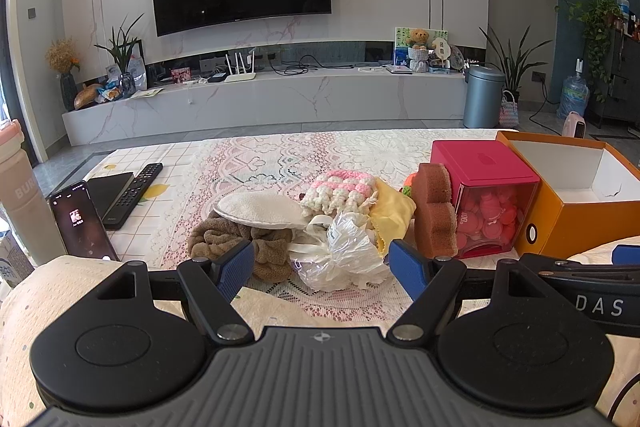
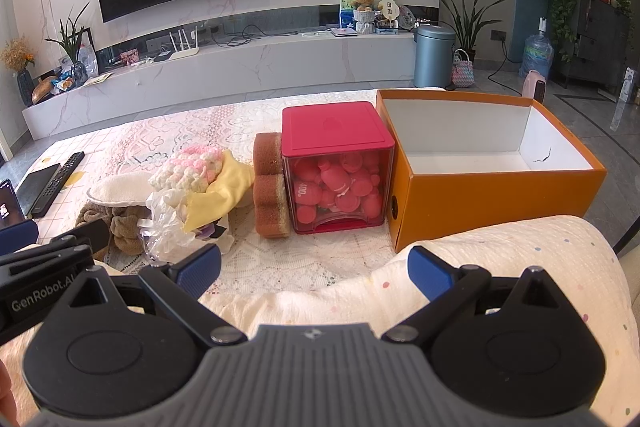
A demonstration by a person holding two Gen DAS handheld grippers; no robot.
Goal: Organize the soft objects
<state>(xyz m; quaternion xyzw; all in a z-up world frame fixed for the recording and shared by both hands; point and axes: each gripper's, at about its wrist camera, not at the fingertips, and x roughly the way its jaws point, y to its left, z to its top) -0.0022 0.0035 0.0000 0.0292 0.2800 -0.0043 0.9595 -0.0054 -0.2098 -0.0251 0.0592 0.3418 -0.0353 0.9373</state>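
Fluffy brown towel [image 1: 224,239], crinkly plastic bag [image 1: 344,255], spongy brown block [image 1: 434,211], orange cardboard box [image 2: 492,203]

Landmark: lidded cube container [image 2: 336,163] on table [image 2: 248,259]. Open cardboard box [image 2: 484,187] just right of it, nothing visible inside. Sponge [image 2: 272,187] upright, touching its left side. Heap of soft things [image 2: 172,195] further left: knitted piece [image 2: 188,167] atop cloth [image 2: 220,191], plastic bag [image 2: 164,227] in front. Remote [image 2: 58,183] far left.
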